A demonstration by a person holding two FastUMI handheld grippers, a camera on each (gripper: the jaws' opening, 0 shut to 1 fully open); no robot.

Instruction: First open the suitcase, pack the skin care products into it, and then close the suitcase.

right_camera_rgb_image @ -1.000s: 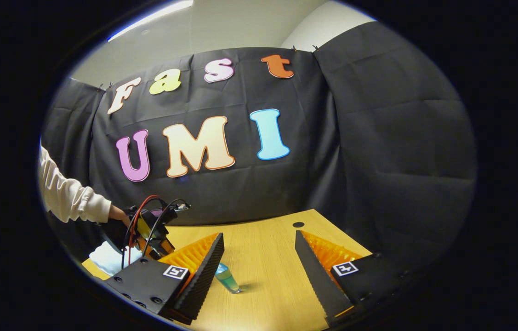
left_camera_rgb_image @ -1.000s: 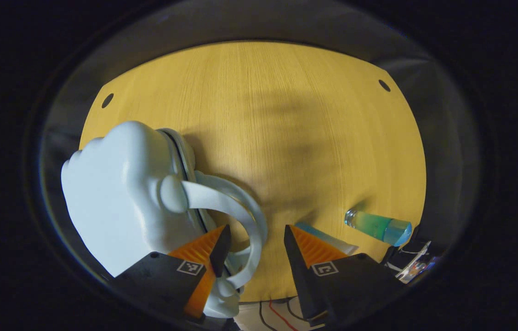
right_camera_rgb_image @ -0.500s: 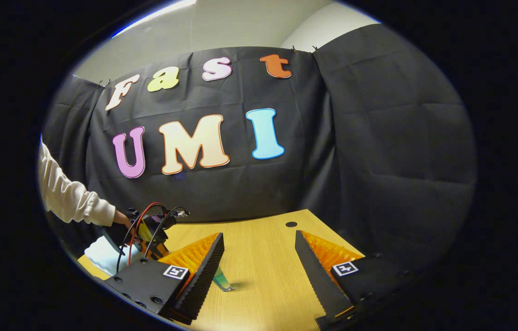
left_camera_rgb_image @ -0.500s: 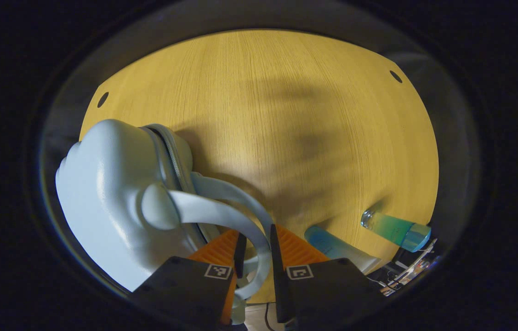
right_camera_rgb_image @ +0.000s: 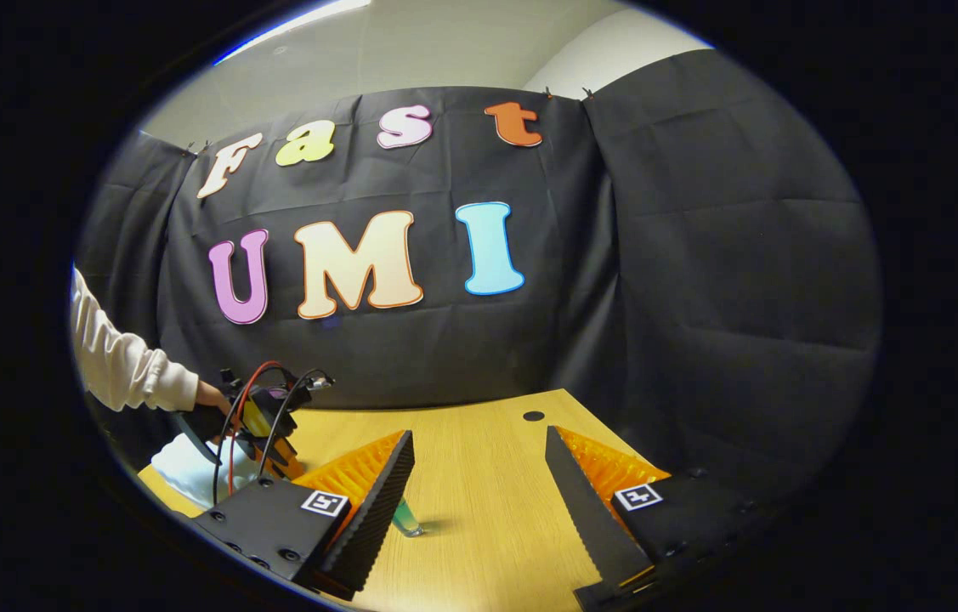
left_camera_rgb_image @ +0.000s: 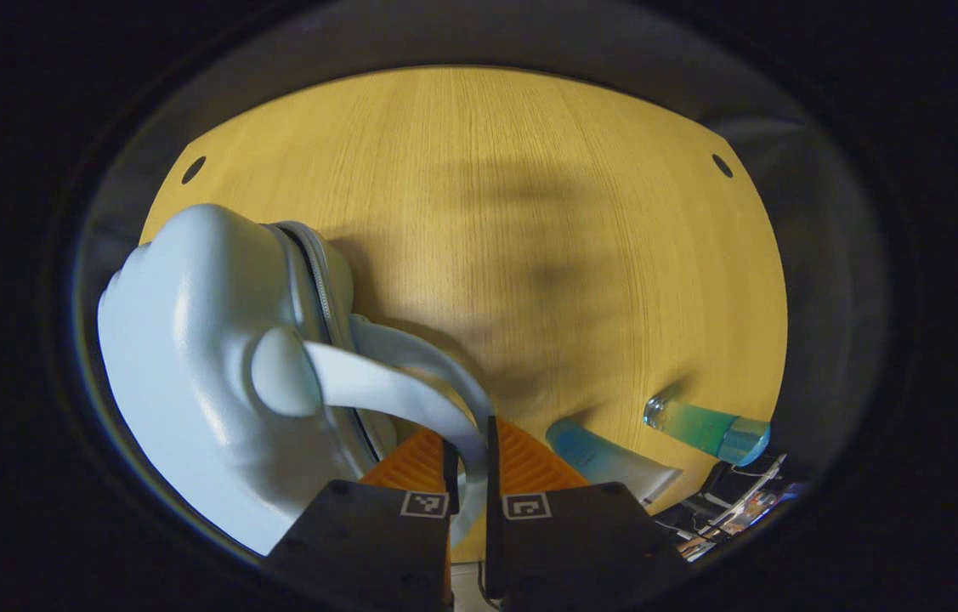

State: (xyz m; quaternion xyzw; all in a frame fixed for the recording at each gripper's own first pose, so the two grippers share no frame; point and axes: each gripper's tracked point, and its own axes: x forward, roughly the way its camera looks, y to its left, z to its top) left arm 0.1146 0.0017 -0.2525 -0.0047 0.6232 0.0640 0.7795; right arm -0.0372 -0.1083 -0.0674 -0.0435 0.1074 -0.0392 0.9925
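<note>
Between left gripper (left_camera_rgb_image: 468, 466) fingers, suitcase (left_camera_rgb_image: 215, 382) handle (left_camera_rgb_image: 410, 395) clamped

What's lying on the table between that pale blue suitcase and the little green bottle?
In the left gripper view, a blue-capped white tube lies between the suitcase and the green bottle, beside the left gripper shut on the suitcase's handle.

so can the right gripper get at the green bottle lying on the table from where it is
Probably yes: the right gripper is open and holds nothing, and the green bottle lies just ahead by its finger, bare table around.

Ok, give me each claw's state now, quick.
Left claw: closed on the suitcase handle.
Right claw: open, holding nothing, above the table.
</note>
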